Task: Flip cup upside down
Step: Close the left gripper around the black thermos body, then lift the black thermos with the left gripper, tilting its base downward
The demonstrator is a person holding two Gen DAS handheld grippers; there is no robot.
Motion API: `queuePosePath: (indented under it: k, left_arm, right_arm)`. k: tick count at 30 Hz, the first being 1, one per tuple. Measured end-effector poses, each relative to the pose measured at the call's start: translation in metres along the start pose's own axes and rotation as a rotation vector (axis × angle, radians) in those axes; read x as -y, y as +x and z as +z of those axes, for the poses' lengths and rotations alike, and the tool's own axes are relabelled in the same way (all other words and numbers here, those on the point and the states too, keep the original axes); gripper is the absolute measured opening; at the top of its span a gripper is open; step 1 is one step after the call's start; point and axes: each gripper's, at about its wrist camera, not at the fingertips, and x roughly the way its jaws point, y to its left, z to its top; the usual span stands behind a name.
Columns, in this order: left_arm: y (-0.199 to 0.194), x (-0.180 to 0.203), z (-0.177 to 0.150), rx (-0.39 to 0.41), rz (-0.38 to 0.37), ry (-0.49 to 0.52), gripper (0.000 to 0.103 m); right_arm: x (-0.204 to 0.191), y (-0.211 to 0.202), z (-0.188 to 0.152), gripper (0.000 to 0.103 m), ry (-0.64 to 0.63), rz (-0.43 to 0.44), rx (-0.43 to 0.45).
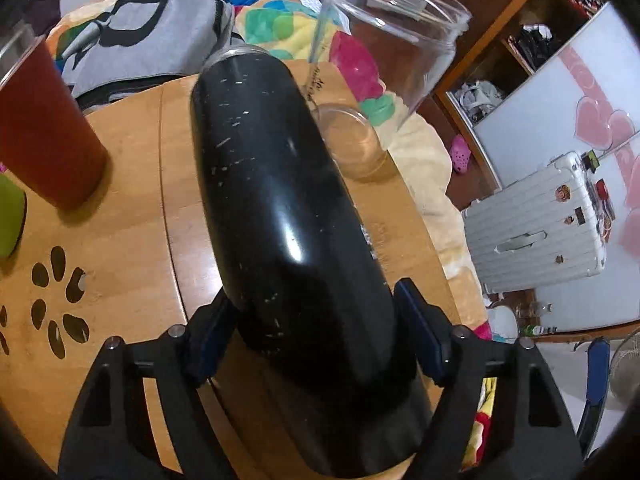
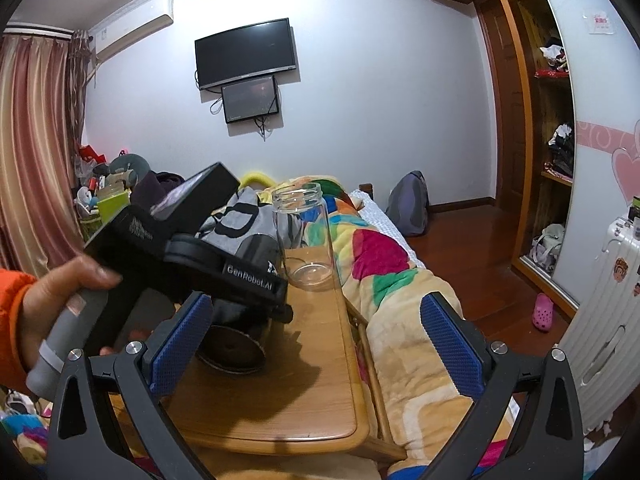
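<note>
A black cup (image 1: 280, 216) with white scratches fills the middle of the left wrist view, held between the blue pads of my left gripper (image 1: 316, 340), which is shut on it. It tilts above the wooden table (image 1: 132, 208), its silver rim pointing away. In the right wrist view the same cup (image 2: 236, 336) shows its dark base under the left gripper body, over the table (image 2: 312, 360). My right gripper (image 2: 316, 344) is open and empty, held back from the table's near edge.
A clear glass jar (image 1: 372, 80) stands upright on the table just beyond the cup, also in the right wrist view (image 2: 304, 236). A red-brown tumbler (image 1: 44, 128) stands at the left. A bed with colourful blankets (image 2: 392, 292) borders the table. A white suitcase (image 1: 536, 220) stands on the floor.
</note>
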Motion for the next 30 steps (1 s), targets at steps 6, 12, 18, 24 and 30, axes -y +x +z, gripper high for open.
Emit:
queuePosePath:
  k: [6,12,18,24,30]
  left_arm:
    - [-0.012,-0.011,-0.016,0.002,0.108,0.067,0.069]
    - [-0.037,-0.041,-0.054,-0.001,0.135,0.086,0.068]
    - [-0.062,-0.077,-0.098,0.024,0.153,0.047,0.068]
    - [-0.072,-0.091,-0.128,-0.018,0.040,-0.043,0.076]
    - [-0.094,-0.099,-0.150,0.011,-0.100,-0.046,0.077]
  right_arm:
    - [-0.003,0.005,-0.002,0.103,-0.003,0.009,-0.018]
    - [-0.007,0.007,-0.002,0.103,0.001,0.036,-0.029]
    - [-0.025,0.010,-0.005,0.103,-0.015,0.078,-0.050]
    - [-0.056,0.013,-0.006,0.103,-0.069,0.096,-0.080]
    - [-0.086,0.008,-0.007,0.103,-0.124,0.155,-0.099]
